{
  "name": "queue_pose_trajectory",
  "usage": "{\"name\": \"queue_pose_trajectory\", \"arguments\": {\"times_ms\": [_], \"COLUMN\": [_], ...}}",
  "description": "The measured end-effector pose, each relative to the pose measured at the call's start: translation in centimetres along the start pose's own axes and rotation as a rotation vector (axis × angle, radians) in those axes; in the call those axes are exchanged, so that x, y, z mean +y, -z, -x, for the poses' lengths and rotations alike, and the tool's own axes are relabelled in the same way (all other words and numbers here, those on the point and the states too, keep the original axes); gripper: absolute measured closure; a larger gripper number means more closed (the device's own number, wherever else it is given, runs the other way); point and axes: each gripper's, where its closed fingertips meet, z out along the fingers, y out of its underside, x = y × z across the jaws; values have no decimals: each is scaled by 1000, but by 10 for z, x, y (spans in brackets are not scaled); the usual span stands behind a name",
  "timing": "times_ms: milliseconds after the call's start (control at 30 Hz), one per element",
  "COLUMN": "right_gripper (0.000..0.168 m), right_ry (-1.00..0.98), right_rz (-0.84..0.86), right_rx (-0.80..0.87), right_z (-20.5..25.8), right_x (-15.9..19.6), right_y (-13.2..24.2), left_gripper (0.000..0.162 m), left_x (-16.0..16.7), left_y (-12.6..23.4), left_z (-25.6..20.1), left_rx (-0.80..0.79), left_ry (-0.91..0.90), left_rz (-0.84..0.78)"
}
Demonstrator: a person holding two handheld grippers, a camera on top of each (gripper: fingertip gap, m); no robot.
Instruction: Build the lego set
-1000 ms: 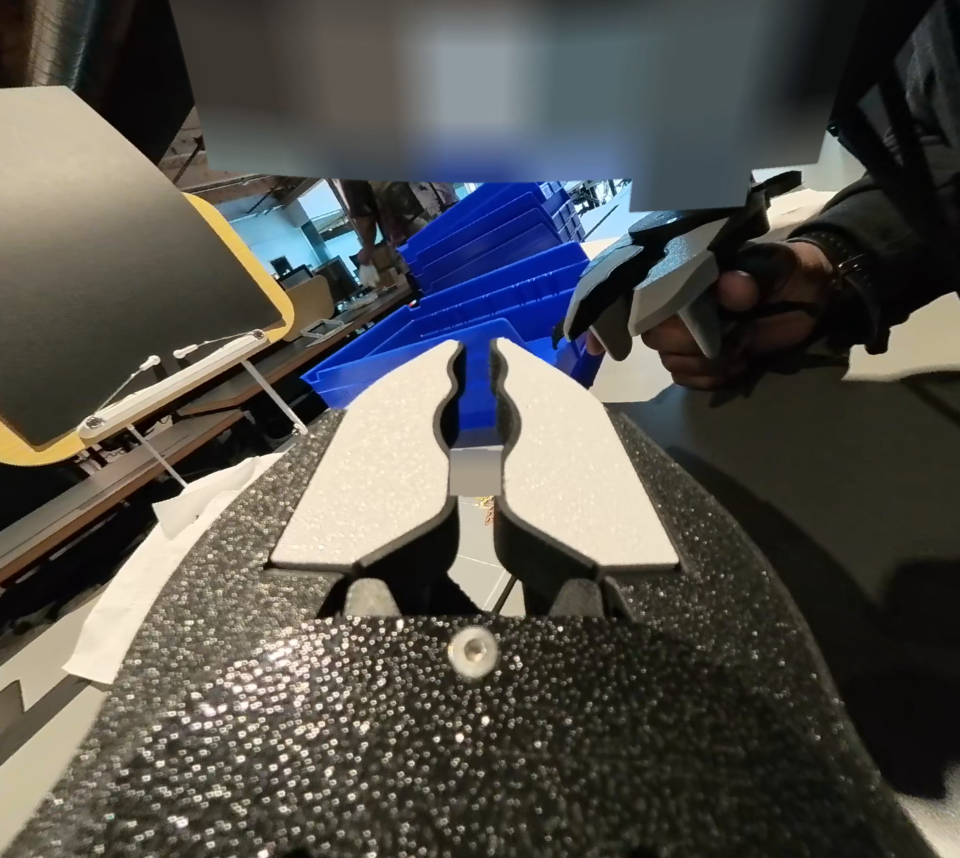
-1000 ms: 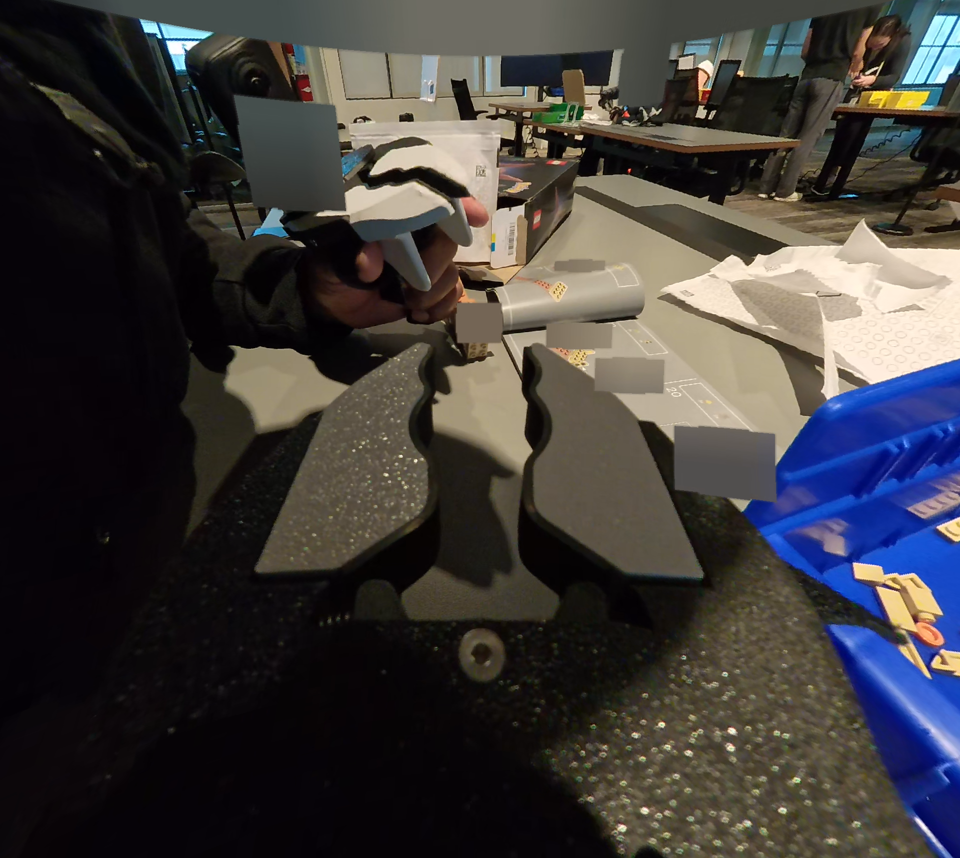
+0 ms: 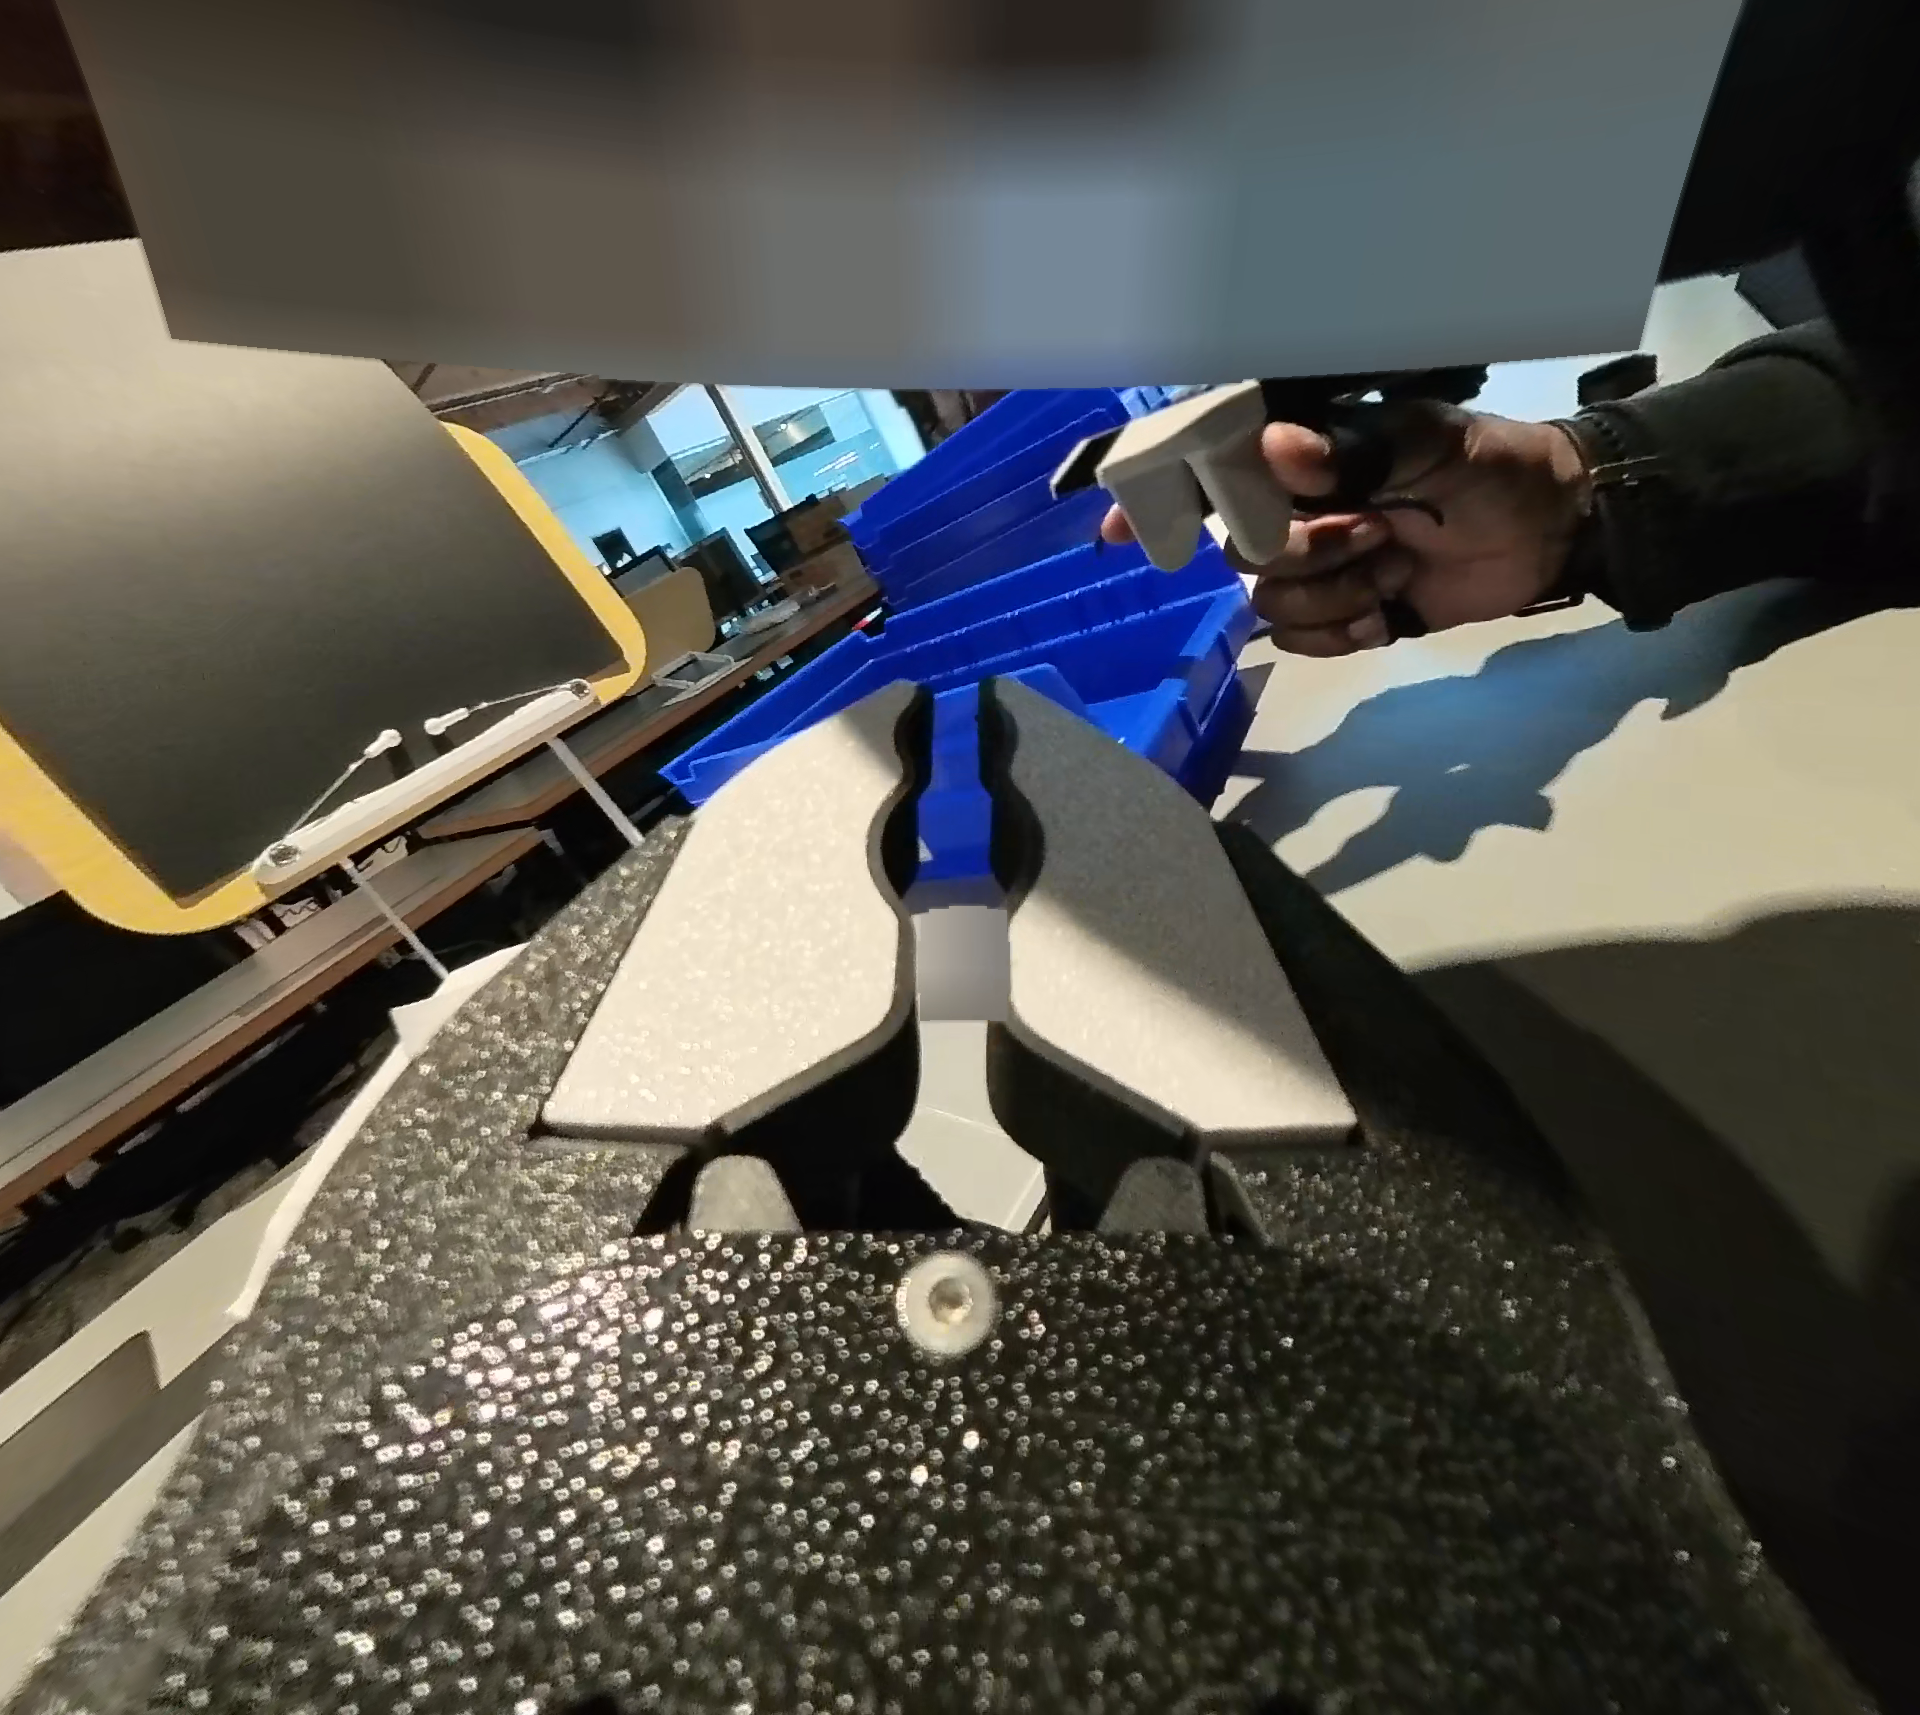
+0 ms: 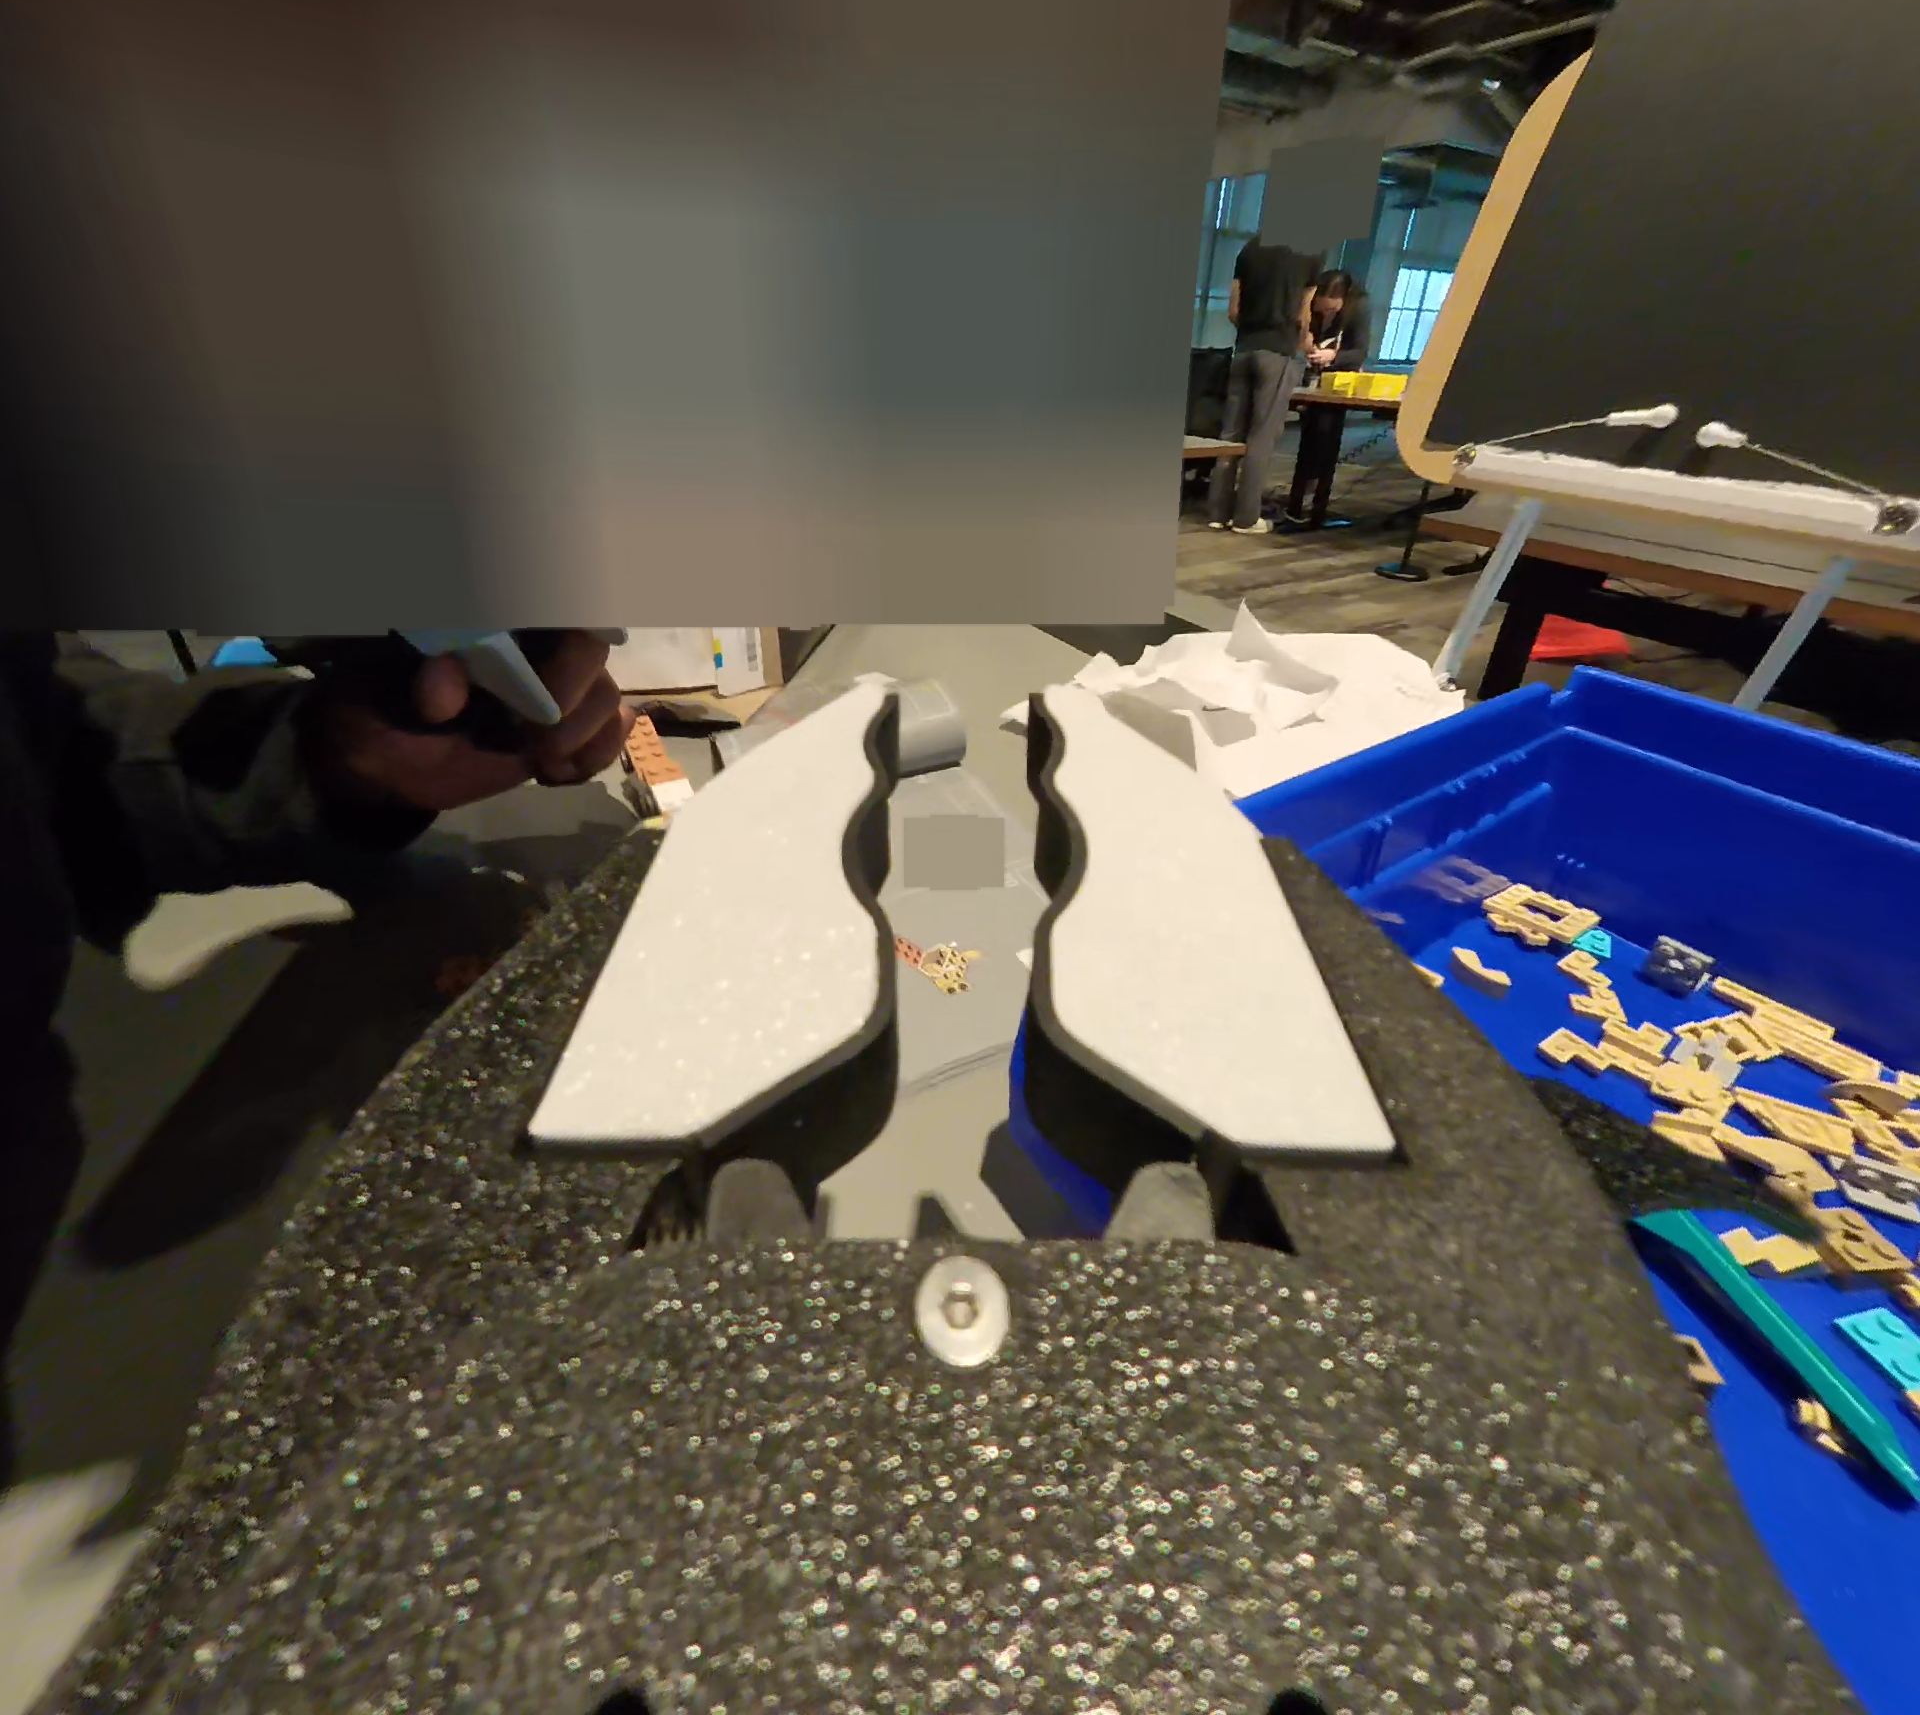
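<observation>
After swinging the spread right tongs [image 4: 961, 704] toward the blue bin [image 4: 1662, 730], probably fetching another tan piece [image 4: 1538, 917]; left tongs [image 3: 948, 689] nearly together, grip impossible to tell

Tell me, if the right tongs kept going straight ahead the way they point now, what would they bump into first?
Probably the rolled grey booklet lying on the table; the right tongs point straight at it, open and empty. Depth is hard to judge.

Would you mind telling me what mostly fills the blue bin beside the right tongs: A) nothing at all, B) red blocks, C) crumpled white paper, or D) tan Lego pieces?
D: in the right wrist view, the blue bin holds a scatter of mostly tan Lego pieces, with a few teal and grey ones among them.
</observation>
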Motion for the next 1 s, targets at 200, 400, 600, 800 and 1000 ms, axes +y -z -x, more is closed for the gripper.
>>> {"name": "queue_pose_trajectory", "arguments": {"times_ms": [200, 400, 600, 800, 1000], "right_gripper": [147, 156, 157, 156, 158], "right_ry": [30, 110, 200, 308, 382], "right_rz": [50, 138, 418, 956, 1523], "right_rx": [13, 66, 146, 18, -201], "right_z": [-2, -14, -63, -114, -157], "right_x": [10, 13, 11, 40, 104], "right_y": [1, 5, 20, 30, 51], "left_gripper": [154, 155, 155, 154, 154], "left_x": [2, 4, 5, 4, 3], "left_y": [1, 0, -1, -1, -1], "left_z": [1, 2, 0, -4, -6], "left_rx": [-4, -5, 1, 11, 14], "left_ry": [-4, 2, 2, -24, -53], "left_rz": [9, 16, 19, 23, 26]}}
